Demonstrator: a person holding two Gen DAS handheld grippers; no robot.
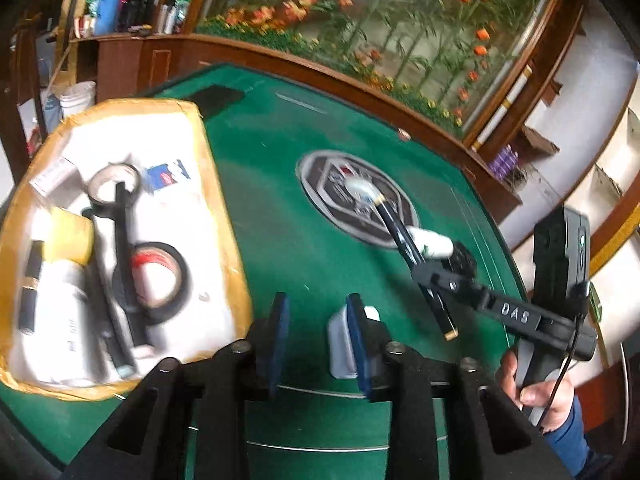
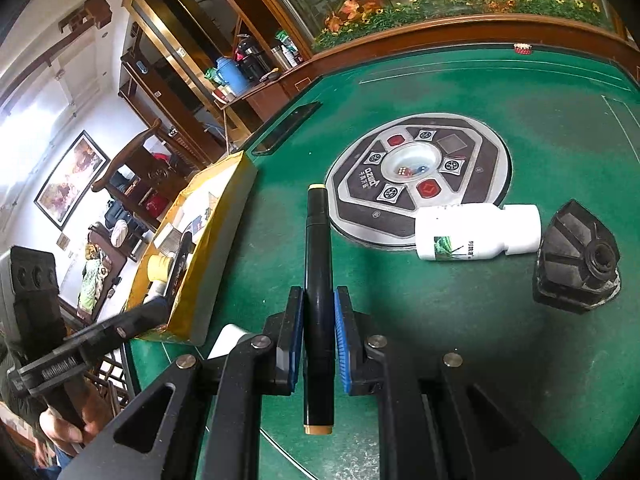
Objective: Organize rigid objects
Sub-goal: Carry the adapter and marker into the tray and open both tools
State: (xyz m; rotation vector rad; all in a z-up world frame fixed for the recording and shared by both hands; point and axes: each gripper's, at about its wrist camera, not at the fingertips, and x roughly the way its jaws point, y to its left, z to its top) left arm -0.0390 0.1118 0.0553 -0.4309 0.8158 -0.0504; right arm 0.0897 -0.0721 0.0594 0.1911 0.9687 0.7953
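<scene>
My right gripper point(image 2: 318, 340) is shut on a black marker point(image 2: 318, 264) with tan ends, held above the green table point(image 2: 540, 140). The left wrist view shows that same marker point(image 1: 400, 236) pinched in the right gripper point(image 1: 430, 278). My left gripper point(image 1: 318, 338) stands open over the felt, with nothing pressed between its blue pads. A small white-grey block point(image 1: 340, 344) lies on the table partly behind its right finger. To the left is a yellow-rimmed box point(image 1: 208, 176) holding tape rolls point(image 1: 160, 276), a white bottle point(image 1: 60, 300) and pens.
A white bottle point(image 2: 476, 232) lies on its side next to a black faceted part point(image 2: 576, 256). Behind them is the table's round centre console point(image 2: 420, 176). A dark phone-like slab point(image 2: 288, 124) rests at the table's far edge. Wooden shelving and a planter surround the table.
</scene>
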